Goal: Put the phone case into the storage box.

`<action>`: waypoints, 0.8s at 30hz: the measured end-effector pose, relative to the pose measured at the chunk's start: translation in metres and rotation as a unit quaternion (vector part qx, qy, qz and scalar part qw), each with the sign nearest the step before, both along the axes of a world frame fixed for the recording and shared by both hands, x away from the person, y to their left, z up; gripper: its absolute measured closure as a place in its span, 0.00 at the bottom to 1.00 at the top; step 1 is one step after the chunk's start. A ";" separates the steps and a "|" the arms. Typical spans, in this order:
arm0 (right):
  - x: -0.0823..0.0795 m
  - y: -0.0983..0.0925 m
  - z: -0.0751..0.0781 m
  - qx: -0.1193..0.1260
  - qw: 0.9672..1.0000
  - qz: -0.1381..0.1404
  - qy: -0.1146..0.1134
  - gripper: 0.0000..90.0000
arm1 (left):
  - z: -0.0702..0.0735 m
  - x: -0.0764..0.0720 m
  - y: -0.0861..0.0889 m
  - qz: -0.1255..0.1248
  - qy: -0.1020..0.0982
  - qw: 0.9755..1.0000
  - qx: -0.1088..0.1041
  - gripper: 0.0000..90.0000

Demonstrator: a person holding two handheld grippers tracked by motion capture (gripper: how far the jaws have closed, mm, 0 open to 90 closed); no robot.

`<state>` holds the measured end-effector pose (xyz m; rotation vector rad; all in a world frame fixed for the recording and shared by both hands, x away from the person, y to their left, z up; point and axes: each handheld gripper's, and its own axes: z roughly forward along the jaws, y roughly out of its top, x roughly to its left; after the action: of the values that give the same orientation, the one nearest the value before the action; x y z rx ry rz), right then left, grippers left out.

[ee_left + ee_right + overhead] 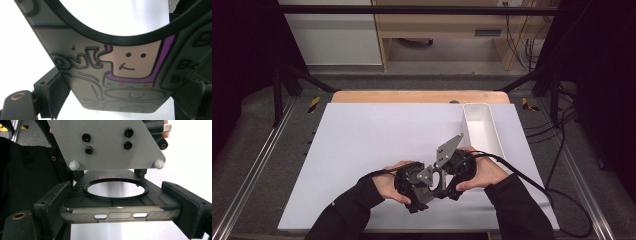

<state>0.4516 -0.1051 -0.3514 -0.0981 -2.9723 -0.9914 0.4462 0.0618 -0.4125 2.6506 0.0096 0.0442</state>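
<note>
High view: the left gripper point(414, 187) and right gripper point(451, 172) meet over the near middle of the white table point(362, 150); a white tray point(482, 127) sits at the far right.
Left gripper view: a smoky translucent phone case point(117, 75) with a cartoon face print lies between the jaws, which touch its edges.
Right gripper view: the jaws clamp the phone case point(120, 212) at both sides, under the other gripper's grey plate point(107, 145)

- You are in a lab-style recording bay, not a home.
- Your table point(362, 150) wears a plain white sheet, boxed in by black metal framing point(412, 9) and aluminium rails point(257, 165).
- Dark curtains point(242, 50) flank you, cables point(557, 150) trail over grey carpet point(422, 80), and hazard tape point(314, 104) marks the floor.
</note>
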 end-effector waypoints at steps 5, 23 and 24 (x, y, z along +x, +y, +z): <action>0.000 0.000 0.000 -0.002 1.000 0.000 -0.001 0.14 | 0.000 0.000 -0.001 0.004 0.000 1.000 0.003 0.12; -0.001 -0.003 0.002 0.020 1.000 -0.001 -0.011 0.12 | 0.001 0.000 0.004 0.009 -0.005 1.000 -0.013 0.13; -0.002 -0.004 0.003 0.026 1.000 -0.003 -0.014 0.12 | 0.000 0.000 0.005 0.009 -0.004 1.000 -0.010 0.13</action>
<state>0.4497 -0.1087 -0.3487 -0.0933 -2.9689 -1.0799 0.4466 0.0665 -0.4125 2.6294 0.0298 0.0603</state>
